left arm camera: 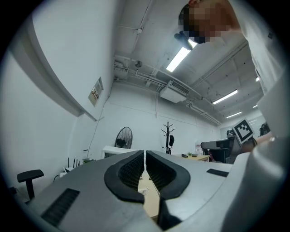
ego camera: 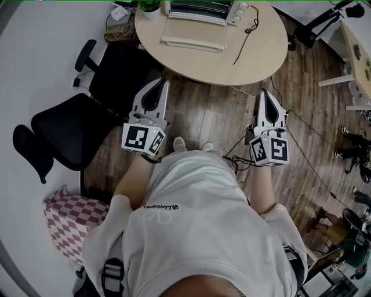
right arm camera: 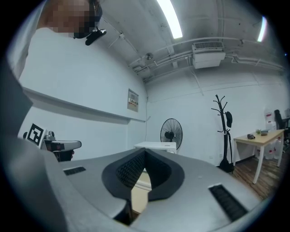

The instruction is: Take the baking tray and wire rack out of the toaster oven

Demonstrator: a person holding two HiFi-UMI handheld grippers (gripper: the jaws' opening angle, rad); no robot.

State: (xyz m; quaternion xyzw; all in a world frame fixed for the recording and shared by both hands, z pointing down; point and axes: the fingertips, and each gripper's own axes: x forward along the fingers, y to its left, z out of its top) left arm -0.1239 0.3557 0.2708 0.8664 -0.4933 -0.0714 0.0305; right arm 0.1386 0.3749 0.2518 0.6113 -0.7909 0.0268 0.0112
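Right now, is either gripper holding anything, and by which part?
Nothing is held: the left gripper and right gripper are both shut and empty, well short of the toaster oven.

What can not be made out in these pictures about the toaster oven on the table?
- Toaster oven, head view: cut off by the top edge; its inside does not show, so no tray or rack can be seen.
- Right gripper view: the shut right gripper hides most of the oven.
- Left gripper view: the shut left gripper hides most of the table.
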